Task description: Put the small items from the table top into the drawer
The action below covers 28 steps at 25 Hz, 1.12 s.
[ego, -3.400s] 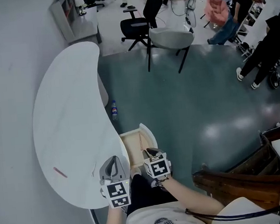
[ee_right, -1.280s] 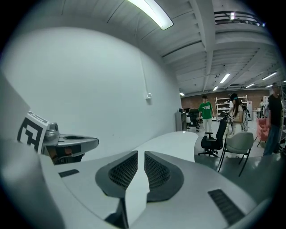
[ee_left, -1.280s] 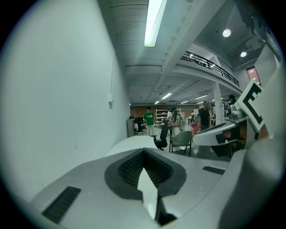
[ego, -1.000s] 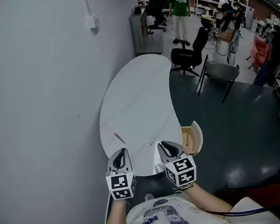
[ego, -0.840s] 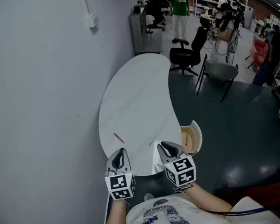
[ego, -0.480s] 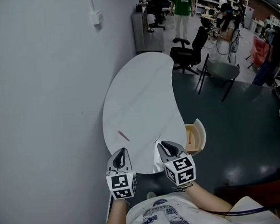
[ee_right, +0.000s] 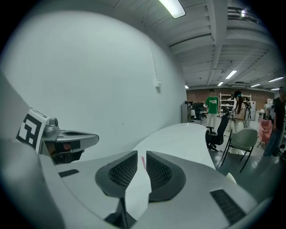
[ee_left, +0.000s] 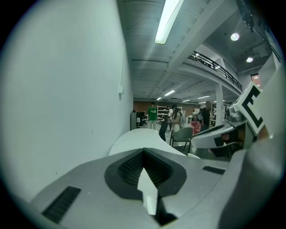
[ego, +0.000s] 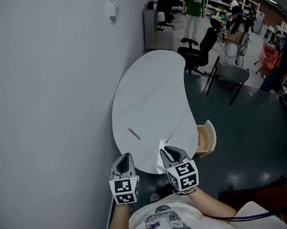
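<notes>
We look steeply down on a white, kidney-shaped worktop [ego: 146, 86] set against a pale wall. We hold a hand-held gripper in each hand, both at the near end of the worktop.

The left hand-held gripper [ego: 123, 161] has its jaws pressed together, with nothing between them. The right hand-held gripper [ego: 169, 153] has its jaws a narrow slit apart and also holds nothing.

A slim pink stick [ego: 134, 133] lies flat on the worktop, well ahead of both grippers. In the right gripper view it shows far off through the slit. A thin pale sliver [ego: 168, 137] lies nearer the right gripper and is too small to identify. A wooden drawer [ego: 205, 139] stands open at the worktop's right edge.

We judge the stick to be light and stiff, and likely to roll or skid on the smooth surface. Because it sits so low, we would come down from above. We would straddle its narrow width at the middle and close gently.
</notes>
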### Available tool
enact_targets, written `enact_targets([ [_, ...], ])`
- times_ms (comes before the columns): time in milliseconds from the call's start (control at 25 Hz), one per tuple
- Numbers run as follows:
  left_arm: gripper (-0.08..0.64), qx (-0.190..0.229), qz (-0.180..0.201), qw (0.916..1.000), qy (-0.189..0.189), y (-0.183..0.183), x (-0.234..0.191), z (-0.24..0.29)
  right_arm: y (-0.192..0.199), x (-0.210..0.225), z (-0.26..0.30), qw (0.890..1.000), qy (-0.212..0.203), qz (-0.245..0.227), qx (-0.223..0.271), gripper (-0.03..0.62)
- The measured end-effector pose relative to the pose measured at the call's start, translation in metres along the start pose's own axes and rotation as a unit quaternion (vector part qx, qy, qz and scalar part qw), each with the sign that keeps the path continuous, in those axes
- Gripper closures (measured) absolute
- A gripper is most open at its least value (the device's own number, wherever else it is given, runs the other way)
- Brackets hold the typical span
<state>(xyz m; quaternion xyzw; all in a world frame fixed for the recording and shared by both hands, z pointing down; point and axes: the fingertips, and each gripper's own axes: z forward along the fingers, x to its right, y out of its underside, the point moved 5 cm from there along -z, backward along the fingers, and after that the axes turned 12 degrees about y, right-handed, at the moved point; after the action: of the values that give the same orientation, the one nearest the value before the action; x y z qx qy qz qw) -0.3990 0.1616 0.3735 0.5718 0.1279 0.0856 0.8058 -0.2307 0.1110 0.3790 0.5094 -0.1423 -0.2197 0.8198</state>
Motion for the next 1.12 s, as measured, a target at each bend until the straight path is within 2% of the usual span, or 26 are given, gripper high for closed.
enact_targets([
  [160, 0.535, -0.004, -0.009, 0.9999, -0.009, 0.008, -0.012, -0.001, 0.002, -0.008, 0.018, 1.000, -0.008, -0.009, -0.013, 0.529],
  [360, 0.535, -0.013, -0.023, 0.9990, -0.036, 0.016, -0.034, -0.001, -0.002, -0.021, 0.047, 0.999, -0.032, -0.023, -0.025, 0.521],
  [680, 0.535, -0.028, -0.036, 0.9971, -0.061, 0.017, -0.070, 0.035, -0.004, -0.026, 0.107, 0.996, -0.070, -0.034, -0.052, 0.485],
  [840, 0.535, -0.039, -0.045, 0.9959, -0.069, 0.026, -0.082, 0.060, 0.006, -0.024, 0.145, 0.992, -0.096, -0.038, -0.078, 0.472],
  [1120, 0.535, -0.069, -0.064, 0.9918, -0.086, 0.050, -0.113, 0.096, 0.025, -0.031, 0.209, 0.981, -0.120, -0.078, -0.128, 0.468],
])
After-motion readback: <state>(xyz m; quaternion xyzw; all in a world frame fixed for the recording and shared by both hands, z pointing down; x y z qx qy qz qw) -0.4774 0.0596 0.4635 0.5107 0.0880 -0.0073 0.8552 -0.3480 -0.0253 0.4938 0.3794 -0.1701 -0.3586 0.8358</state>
